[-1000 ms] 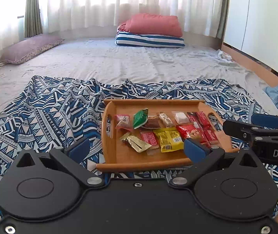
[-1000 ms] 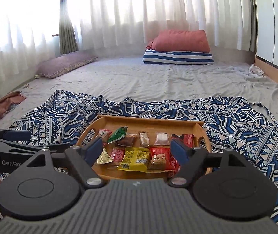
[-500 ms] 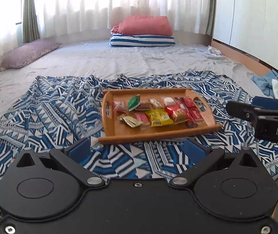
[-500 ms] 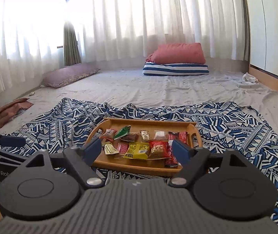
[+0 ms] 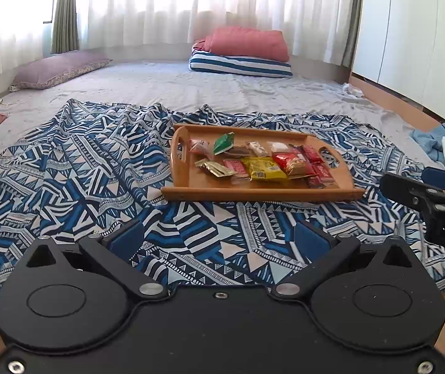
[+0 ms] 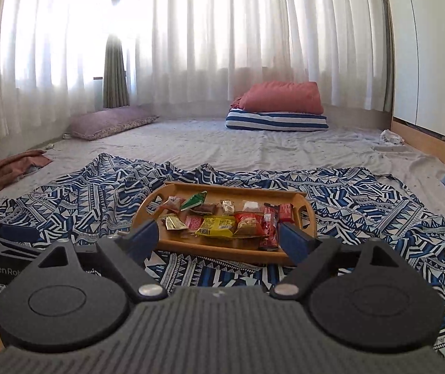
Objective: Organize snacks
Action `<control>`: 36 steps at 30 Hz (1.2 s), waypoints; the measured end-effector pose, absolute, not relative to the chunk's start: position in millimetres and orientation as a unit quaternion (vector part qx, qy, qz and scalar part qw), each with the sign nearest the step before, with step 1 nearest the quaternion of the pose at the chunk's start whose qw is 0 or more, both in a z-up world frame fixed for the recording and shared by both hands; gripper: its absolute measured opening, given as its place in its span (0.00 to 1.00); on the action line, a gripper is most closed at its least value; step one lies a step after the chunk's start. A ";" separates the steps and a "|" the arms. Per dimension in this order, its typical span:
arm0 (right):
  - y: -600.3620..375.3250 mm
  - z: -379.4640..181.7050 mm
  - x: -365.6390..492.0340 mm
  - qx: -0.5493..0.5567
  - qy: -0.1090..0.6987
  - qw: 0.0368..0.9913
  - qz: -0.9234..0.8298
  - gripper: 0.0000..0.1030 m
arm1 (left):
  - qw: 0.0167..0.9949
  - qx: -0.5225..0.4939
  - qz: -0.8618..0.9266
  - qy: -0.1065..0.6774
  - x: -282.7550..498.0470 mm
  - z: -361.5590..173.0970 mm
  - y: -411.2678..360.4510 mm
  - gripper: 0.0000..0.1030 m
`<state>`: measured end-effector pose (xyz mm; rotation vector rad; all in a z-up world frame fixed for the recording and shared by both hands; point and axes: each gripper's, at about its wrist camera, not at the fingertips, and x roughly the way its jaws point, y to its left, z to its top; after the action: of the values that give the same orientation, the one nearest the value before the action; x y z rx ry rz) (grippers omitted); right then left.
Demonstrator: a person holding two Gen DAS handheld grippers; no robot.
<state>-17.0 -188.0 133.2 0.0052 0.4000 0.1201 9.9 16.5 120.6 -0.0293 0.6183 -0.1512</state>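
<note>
Both claws stand off from the wooden tray [image 5: 263, 191], which lies ahead of them on the blue patterned cloth [image 5: 75, 171]. The left gripper [image 5: 219, 238] has its jaws spread wide with only cloth showing between them. The right gripper [image 6: 220, 233] has jaws that are opening, and nothing is caught between them; the tray's near rim merely shows through the gap.

The snacks sit ahead of both claws, crowded in the tray's middle: a yellow packet [image 5: 264, 170], a red nut packet [image 5: 294, 162] overlapping red bars [image 5: 317, 168], a gold sachet [image 5: 214, 167], a green wrapper [image 5: 224, 142].

The likeliest trouble, I judge, is that overlap. Wide jaws closing into the pile may pinch two wrappers at once, or drag a neighbour out over the low near rim. The packets look slick and flat, so a shallow pinch may slide off. The tray rests on rumpled cloth and may skid if a fingertip pushes its rim. With both claws aimed at one tray, they may also knock each other.
</note>
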 end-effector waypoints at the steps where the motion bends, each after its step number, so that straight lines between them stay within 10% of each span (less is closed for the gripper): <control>1: -187.5 127.3 -16.5 0.000 0.199 0.978 0.060 0.89 | 0.950 -0.011 -0.071 0.303 12.0 115.1 16.8 1.00; 36: -195.1 -13.1 68.7 0.029 0.305 0.952 -0.012 1.00 | 0.940 0.014 -0.035 0.338 106.5 -6.2 -9.2 1.00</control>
<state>68.7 -195.1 -13.1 0.0582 0.6206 -0.0246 106.5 -9.2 -6.2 0.0284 0.6906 -0.0709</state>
